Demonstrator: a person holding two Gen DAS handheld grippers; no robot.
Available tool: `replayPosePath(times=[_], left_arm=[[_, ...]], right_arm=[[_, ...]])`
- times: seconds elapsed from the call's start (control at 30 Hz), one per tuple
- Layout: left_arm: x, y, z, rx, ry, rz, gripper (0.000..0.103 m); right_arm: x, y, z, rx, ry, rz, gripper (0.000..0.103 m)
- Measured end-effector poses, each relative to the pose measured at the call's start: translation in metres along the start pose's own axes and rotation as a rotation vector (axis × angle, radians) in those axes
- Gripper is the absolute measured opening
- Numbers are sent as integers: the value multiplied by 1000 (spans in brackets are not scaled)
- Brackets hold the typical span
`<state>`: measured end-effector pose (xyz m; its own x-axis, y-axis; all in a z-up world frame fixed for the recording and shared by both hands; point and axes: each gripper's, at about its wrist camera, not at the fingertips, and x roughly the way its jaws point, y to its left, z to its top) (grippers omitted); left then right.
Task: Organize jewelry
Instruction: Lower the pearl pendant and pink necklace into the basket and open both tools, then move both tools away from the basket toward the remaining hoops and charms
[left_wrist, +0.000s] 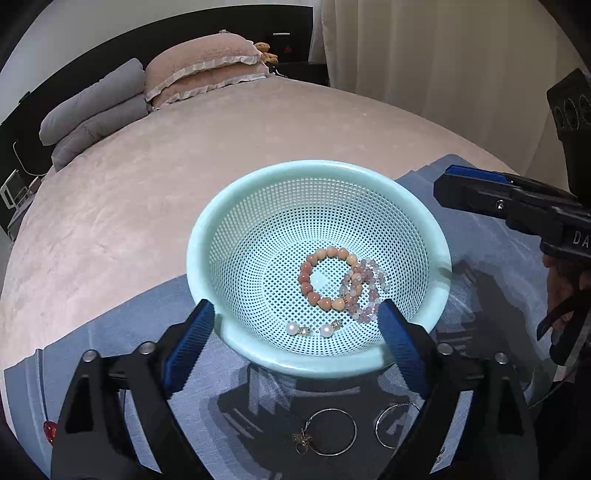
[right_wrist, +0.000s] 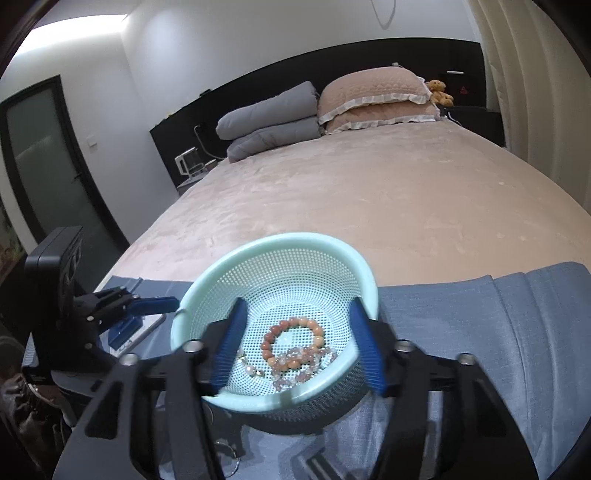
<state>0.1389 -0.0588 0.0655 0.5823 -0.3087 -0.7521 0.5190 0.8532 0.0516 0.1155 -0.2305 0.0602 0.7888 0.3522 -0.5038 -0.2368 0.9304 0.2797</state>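
Note:
A mint green mesh basket (left_wrist: 229, 236) stands on a blue-grey cloth (left_wrist: 229, 417) on the bed. Inside lie an orange bead bracelet (left_wrist: 327, 277), a pink bead bracelet (left_wrist: 365, 291) and two pearl earrings (left_wrist: 312, 329). Two thin hoop earrings (left_wrist: 332, 431) lie on the cloth just in front of the basket. My left gripper (left_wrist: 295, 332) is open and empty, over the basket's near rim. My right gripper (right_wrist: 295, 345) is open and empty, over the basket (right_wrist: 218, 280), with the bracelets (right_wrist: 293, 347) between its fingers. It also shows in the left wrist view (left_wrist: 476, 192).
The pink bed cover (left_wrist: 155, 177) stretches beyond the cloth, with grey and pink pillows (left_wrist: 199, 66) at the headboard. A small red object (left_wrist: 50, 432) sits at the cloth's left edge. A curtain (left_wrist: 443, 55) hangs at the right.

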Motion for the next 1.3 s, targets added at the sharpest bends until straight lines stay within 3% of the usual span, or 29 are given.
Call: replayPosePath(times=[0.07,0.17,0.43,0.7,0.93,1.13,1.3], left_arm=[[-5,1,0,19,-11,13,97],[-11,1,-1,50,-23,-16,97],[-21,1,-10,80,-18,30,97],[-33,-2,-41,79,35,51,97],[-51,-3,-72,79,29,70,97],[-46,-10,-89,101,55,70,97],[-36,-15,-100,142,80,51,97]], right_arm=[[-6,-7,2,35,-41,-32,87],[-11,-17,3,82,-62,-24,87],[-19,-19,-2,68,-62,-25,87],[-39,-9,-10,21,-87,-11,88],[-65,-6,-19,-71,-102,-35,90],[-84,-4,-41,-250,-50,-12,90],[-93,-20,-58,-280,32,44,90]])
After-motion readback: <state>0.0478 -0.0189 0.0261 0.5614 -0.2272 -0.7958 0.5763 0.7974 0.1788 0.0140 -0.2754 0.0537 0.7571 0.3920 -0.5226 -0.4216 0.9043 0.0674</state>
